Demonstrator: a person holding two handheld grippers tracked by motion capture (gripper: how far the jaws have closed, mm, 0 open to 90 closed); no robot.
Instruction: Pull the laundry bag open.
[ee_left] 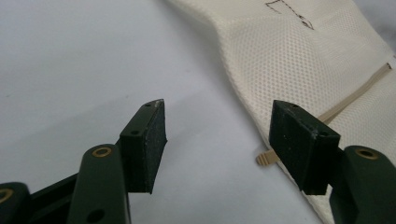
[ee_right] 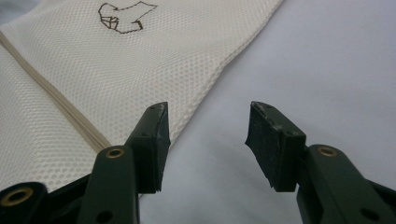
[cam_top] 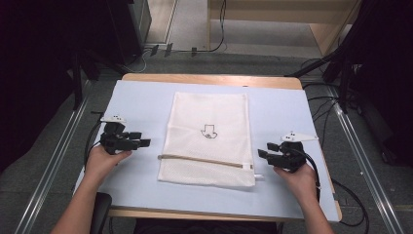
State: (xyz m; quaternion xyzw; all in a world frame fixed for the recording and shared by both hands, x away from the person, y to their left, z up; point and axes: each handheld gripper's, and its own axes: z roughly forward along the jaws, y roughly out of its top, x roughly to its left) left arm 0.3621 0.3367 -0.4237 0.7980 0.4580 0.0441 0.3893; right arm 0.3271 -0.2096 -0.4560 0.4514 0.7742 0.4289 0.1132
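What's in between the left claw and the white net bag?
Nothing. In the high view, just bare light blue mat lies between the left claw and the white net bag. The claw is open and holds nothing.

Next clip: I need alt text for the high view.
A white mesh laundry bag lies flat on a pale blue table, its tan zipper strip near the person's end. The left claw and right claw flank it, both open and empty.
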